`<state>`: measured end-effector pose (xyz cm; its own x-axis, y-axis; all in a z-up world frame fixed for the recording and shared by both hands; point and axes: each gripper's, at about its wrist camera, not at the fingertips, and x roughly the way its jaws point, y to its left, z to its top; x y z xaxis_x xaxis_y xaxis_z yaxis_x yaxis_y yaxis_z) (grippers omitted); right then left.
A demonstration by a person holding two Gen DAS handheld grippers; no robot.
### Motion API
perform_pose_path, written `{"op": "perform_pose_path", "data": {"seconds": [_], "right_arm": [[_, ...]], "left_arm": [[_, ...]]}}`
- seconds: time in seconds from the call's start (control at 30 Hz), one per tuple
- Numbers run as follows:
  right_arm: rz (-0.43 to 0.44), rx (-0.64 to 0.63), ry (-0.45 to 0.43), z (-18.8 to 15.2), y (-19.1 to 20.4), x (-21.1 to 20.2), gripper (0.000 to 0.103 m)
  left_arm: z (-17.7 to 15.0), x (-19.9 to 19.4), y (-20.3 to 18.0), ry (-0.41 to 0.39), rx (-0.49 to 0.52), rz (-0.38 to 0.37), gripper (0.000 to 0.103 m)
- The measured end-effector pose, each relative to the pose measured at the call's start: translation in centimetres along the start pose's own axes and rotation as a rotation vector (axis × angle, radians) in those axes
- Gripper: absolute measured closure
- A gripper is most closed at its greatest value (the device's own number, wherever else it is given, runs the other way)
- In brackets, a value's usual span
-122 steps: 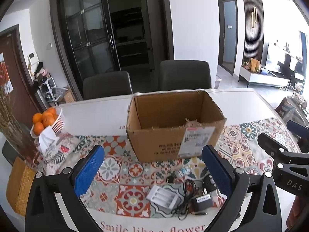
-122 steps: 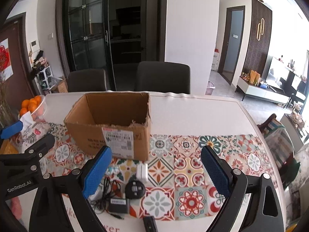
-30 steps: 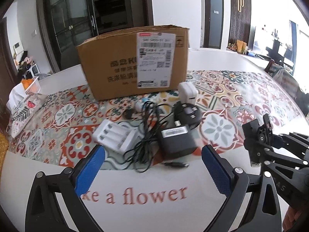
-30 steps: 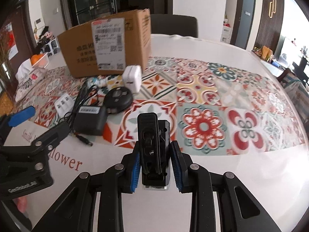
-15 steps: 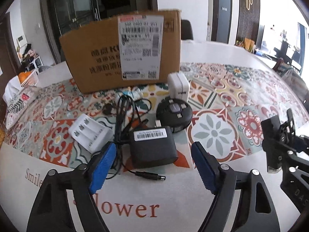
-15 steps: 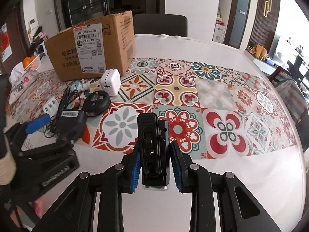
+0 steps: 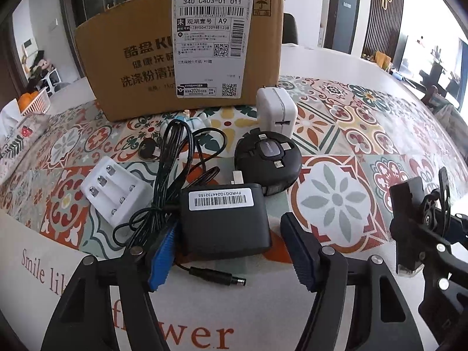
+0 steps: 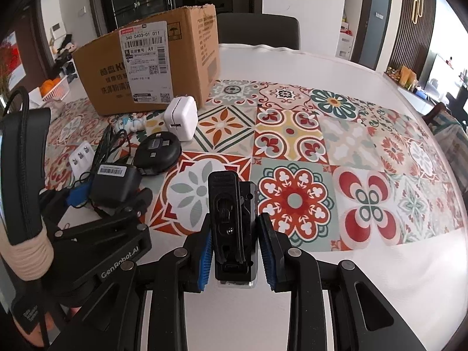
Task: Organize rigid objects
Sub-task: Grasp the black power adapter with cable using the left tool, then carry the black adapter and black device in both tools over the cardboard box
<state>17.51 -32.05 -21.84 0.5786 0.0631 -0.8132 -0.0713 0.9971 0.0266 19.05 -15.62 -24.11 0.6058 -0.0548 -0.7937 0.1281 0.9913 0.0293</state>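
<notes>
Two grippers are seen near the cardboard box. The black power adapter, lying in front of the box, is straddled by the left gripper, whose jaws are closing, the pads not yet pressed on it. A black clip-like device is clamped by the right gripper, further from the box.

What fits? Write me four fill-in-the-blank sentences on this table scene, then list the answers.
1. The right gripper is shut on a black ____.
2. The left gripper is closing around the black ____.
3. The white charger stands right in front of the cardboard ____.
4. The white battery holder has ____ batteries in it.

Missing words: clip-on device; power adapter; box; no
</notes>
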Motion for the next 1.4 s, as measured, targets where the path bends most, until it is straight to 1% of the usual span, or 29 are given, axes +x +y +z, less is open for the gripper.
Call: {"op": "perform_pose_path", "data": {"seconds": [0.03,0.07,0.1,0.17,0.4,0.63,0.77,0.9,1.1,1.23,1.4], "right_arm": [[0.003,0.001,0.003,0.0,0.0,0.1,0.073],[0.006,0.002,0.006,0.0,0.1,0.2,0.073],[0.007,0.002,0.007,-0.1,0.1,0.2,0.073],[0.015,0.004,0.009,-0.2,0.3,0.2,0.073],[0.034,0.020,0.013,-0.4,0.8,-0.1,0.073],[0.043,0.038,-0.003,-0.1,1.3,-1.3,0.073],[0.052,0.063,-0.028,0.5,1.5,-2.6,0.073],[0.057,0.075,-0.062,1.5,1.9,-3.8,0.073],[0.079,0.067,-0.112,3.1,3.1,-5.7,0.073],[0.090,0.073,-0.146,4.3,3.8,-6.9,0.073],[0.108,0.082,-0.188,6.0,4.6,-8.3,0.073]], "left_arm": [[0.0,0.0,0.0,-0.006,0.002,0.001,0.040],[0.0,0.0,0.1,-0.014,0.004,0.001,0.048],[0.0,0.0,0.2,-0.017,0.008,-0.008,0.048],[0.0,0.0,0.2,-0.013,0.031,-0.017,0.048],[-0.1,-0.8,0.7,-0.005,0.036,-0.032,0.048],[0.3,-2.6,1.5,-0.028,0.043,-0.042,0.048],[1.0,-4.1,2.1,-0.051,0.037,-0.051,0.048],[1.9,-5.9,3.0,-0.087,0.040,-0.043,0.048],[3.6,-8.4,4.6,-0.118,0.038,-0.033,0.048],[4.6,-10.3,5.9,-0.161,0.025,-0.018,0.048],[6.0,-12.2,7.3,-0.186,0.010,-0.025,0.048]]}}
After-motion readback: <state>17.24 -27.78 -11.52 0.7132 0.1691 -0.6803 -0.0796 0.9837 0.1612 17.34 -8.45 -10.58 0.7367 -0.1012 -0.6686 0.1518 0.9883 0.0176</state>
